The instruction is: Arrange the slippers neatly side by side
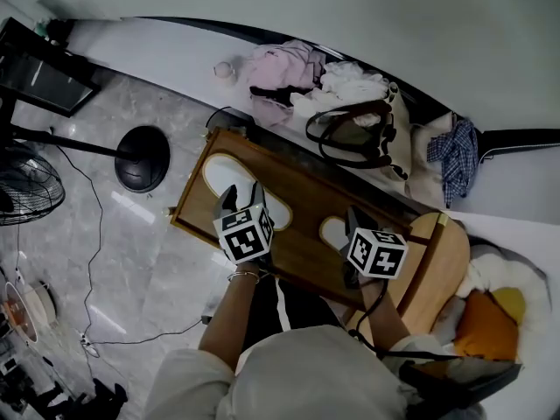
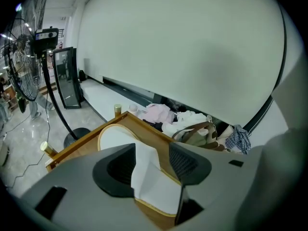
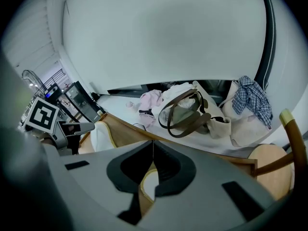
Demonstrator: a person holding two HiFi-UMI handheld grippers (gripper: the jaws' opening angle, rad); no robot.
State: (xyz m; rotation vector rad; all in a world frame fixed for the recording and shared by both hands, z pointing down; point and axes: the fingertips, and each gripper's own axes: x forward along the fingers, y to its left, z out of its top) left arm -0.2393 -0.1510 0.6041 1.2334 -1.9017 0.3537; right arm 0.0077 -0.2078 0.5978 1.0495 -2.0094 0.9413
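Note:
Two white slippers with yellow rims lie on a rimmed wooden board. In the head view the left slipper is at the board's left end and the right slipper near its right end. My left gripper hangs over the left slipper. In the left gripper view it stands open, with that slipper in the gap and the pads clear of it. My right gripper is above the right slipper. In the right gripper view its tips meet, and the slipper shows below them.
Beyond the board, along the white wall, lie a pink clothes pile, a brown-handled tote bag and a checked cloth. A round wooden seat adjoins the board's right end. A fan's black base and cables sit on the floor at left.

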